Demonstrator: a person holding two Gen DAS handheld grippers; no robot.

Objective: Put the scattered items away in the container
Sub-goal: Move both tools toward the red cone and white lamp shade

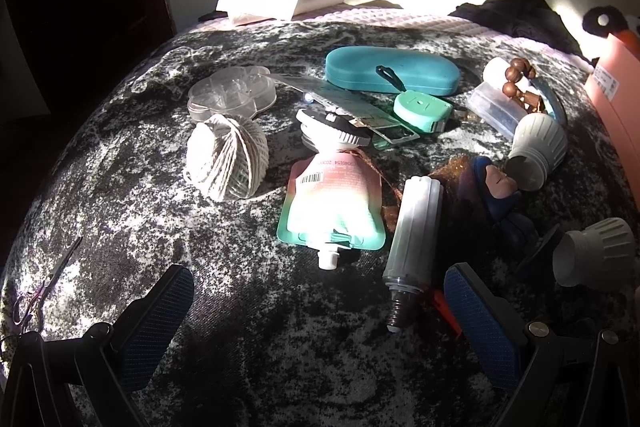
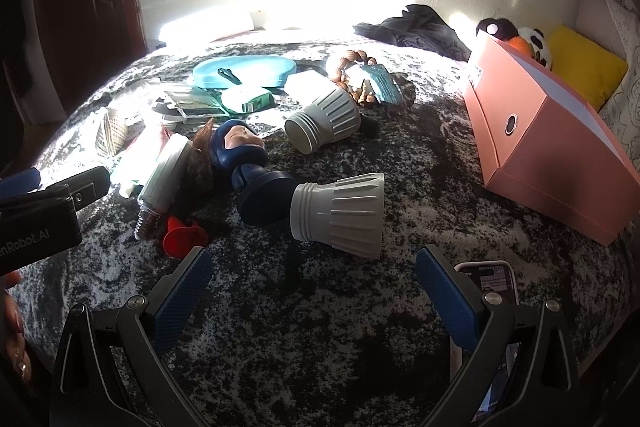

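Scattered items lie on a black-and-white mottled cloth. In the left wrist view: a ball of twine, a spout pouch, a tube bulb, a teal case, a tape measure and a blue figurine. My left gripper is open and empty, just short of the pouch and bulb. In the right wrist view, a pink box stands at the right. My right gripper is open and empty, just before a grey ribbed cap. A second cap lies farther back.
Small scissors lie at the cloth's left edge. A clear plastic tray and wooden beads sit farther back. A phone lies under my right finger. A red piece lies near the bulb. Dark clothing, plush toys and a yellow pillow are behind.
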